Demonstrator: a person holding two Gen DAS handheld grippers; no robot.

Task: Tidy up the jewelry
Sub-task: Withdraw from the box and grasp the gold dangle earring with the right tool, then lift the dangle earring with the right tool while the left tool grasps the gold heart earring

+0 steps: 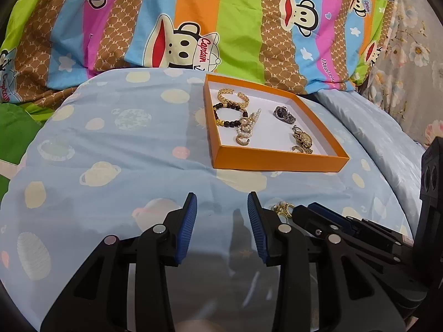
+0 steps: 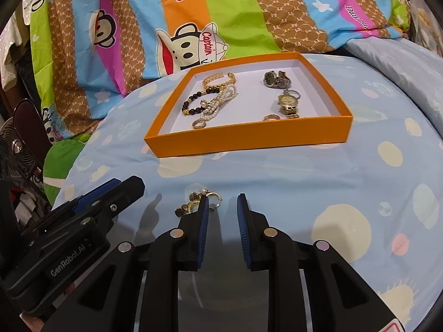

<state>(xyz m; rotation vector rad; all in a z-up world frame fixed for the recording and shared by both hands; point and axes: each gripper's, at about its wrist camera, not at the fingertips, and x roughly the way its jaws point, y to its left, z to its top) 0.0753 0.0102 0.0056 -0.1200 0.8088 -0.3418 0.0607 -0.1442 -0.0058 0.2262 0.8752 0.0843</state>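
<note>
Left gripper (image 1: 222, 202) tilted down, gaping over bedsheet (image 1: 124, 152)

Left wrist view: looks forward and downward along the left gripper (image 1: 222, 202), low over the blue bedcover (image 1: 110, 144).
Right wrist view: same tilt, from the right gripper (image 2: 222, 202).
Shared: orange tray (image 1: 279, 161), gold earrings (image 2: 199, 199), monkey-print quilt (image 1: 235, 27); each shows the other gripper.

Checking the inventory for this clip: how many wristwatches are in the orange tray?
2. A silver, dark-faced watch lies at the far right of the orange tray; a gold watch lies just nearer the camera. None seems hidden under the bracelets.
</note>
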